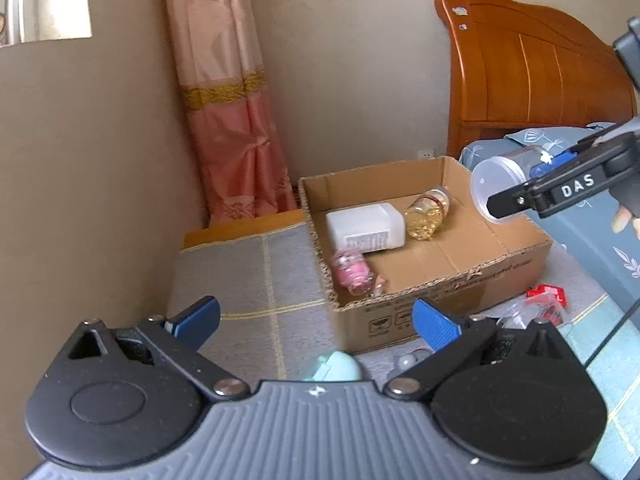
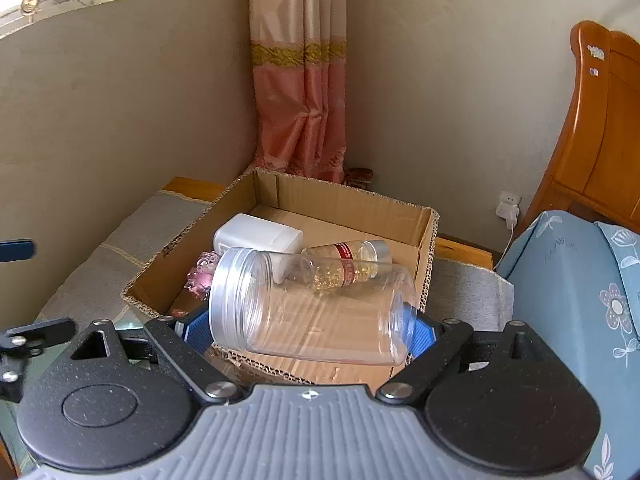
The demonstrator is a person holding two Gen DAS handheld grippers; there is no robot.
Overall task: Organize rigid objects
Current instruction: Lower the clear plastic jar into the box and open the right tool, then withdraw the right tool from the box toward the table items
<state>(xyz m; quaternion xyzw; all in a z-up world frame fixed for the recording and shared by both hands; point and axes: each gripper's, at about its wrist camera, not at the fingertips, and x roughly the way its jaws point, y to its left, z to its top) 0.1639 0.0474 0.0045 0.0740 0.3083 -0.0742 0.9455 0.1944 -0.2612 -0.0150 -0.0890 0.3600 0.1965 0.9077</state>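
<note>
An open cardboard box (image 1: 448, 280) (image 2: 280, 188) stands on a grey checked cloth. In it lie a white plastic bottle (image 1: 366, 227) (image 2: 258, 236), a yellow-filled jar (image 1: 427, 214) (image 2: 348, 266) and a pink glass bottle (image 1: 354, 270) (image 2: 202, 276). My right gripper (image 2: 308, 330) is shut on a clear plastic jar (image 2: 308, 308) held sideways just above the box's near edge; in the left wrist view the jar (image 1: 500, 182) hangs over the box's right side. My left gripper (image 1: 316, 320) is open and empty in front of the box.
A mint green object (image 1: 336, 366), small white beads (image 1: 406, 360) and a red-and-clear package (image 1: 546, 300) lie on the surface before the box. A blue floral pillow (image 2: 572, 280) and wooden headboard (image 1: 532, 76) stand right. A pink curtain (image 2: 300, 80) hangs in the corner.
</note>
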